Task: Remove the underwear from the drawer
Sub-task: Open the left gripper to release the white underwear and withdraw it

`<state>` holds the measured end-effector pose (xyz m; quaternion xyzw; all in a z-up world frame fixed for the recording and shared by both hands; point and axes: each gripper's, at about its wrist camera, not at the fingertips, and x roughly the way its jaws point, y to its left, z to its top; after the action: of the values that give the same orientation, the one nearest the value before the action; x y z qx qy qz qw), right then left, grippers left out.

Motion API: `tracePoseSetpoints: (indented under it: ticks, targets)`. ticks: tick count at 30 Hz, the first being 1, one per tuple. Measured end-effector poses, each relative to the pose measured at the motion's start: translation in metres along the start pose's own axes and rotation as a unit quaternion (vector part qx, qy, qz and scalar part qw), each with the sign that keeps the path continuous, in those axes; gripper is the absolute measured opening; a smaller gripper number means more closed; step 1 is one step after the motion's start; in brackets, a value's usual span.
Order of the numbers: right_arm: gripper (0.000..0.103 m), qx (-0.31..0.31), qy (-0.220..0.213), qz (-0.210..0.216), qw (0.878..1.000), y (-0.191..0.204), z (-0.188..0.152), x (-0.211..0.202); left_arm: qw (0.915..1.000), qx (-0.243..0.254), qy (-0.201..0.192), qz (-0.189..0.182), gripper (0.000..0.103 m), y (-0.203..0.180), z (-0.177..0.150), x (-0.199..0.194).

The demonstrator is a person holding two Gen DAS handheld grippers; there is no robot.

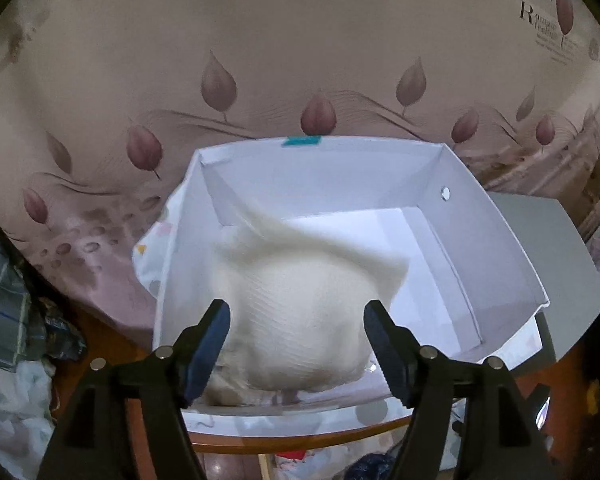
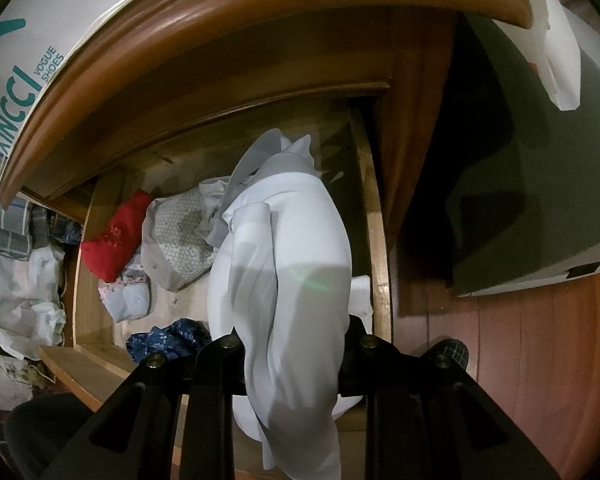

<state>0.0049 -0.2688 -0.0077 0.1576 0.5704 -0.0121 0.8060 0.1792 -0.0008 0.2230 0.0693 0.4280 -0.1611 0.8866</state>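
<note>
One box (image 1: 452, 216), upper centre, holds one cream garment (image 1: 300, 312). One drawer (image 2: 374, 240), centre, shows five garments: white (image 2: 296, 280), red (image 2: 114, 236), patterned grey (image 2: 176, 236), pale blue (image 2: 128, 296), navy (image 2: 168, 340).

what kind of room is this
Most likely a bedroom. A leaf-print bedsheet fills the background behind a white box, a wooden drawer stands open with clothes heaped inside, among them a red garment, and a shoe box sits on top of the wooden cabinet.
</note>
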Motion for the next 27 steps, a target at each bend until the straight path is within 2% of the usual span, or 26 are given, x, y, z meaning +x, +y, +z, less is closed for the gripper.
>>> tracePoseSetpoints:
  ticks: [2,7,10,14,16,19,23,27]
  targets:
    - [0.022,0.000,0.000,0.001,1.000,0.000,0.001,0.000,1.0000,-0.004,-0.003,-0.005,0.076,0.003,0.004,-0.006]
    - [0.022,0.000,0.001,-0.001,1.000,0.000,0.000,0.000,0.9993,-0.025,-0.021,0.016,0.076,0.014,0.002,-0.025]
    - [0.022,-0.005,0.000,-0.006,1.000,0.001,0.001,0.000,0.9981,-0.049,-0.024,0.028,0.076,0.023,-0.015,-0.035]
    - [0.022,-0.014,-0.003,-0.011,1.000,0.005,0.001,0.000,0.9939,-0.072,-0.027,0.079,0.076,0.037,-0.051,-0.048]
    - [0.022,-0.015,-0.004,-0.012,1.000,0.005,0.001,0.000,0.9925,-0.085,-0.034,0.081,0.076,0.045,-0.072,-0.054]
    - [0.022,-0.019,-0.005,-0.018,1.000,0.006,0.001,-0.001,0.9861,-0.122,-0.039,0.106,0.076,0.062,-0.107,-0.059]
    - [0.022,-0.032,-0.012,-0.021,0.999,0.012,0.000,-0.003,0.9711,-0.188,-0.030,0.145,0.076,0.086,-0.156,-0.047]
    - [0.022,-0.053,-0.015,-0.032,0.998,0.018,-0.001,-0.003,0.9584,-0.197,-0.009,0.207,0.076,0.092,-0.187,-0.022]
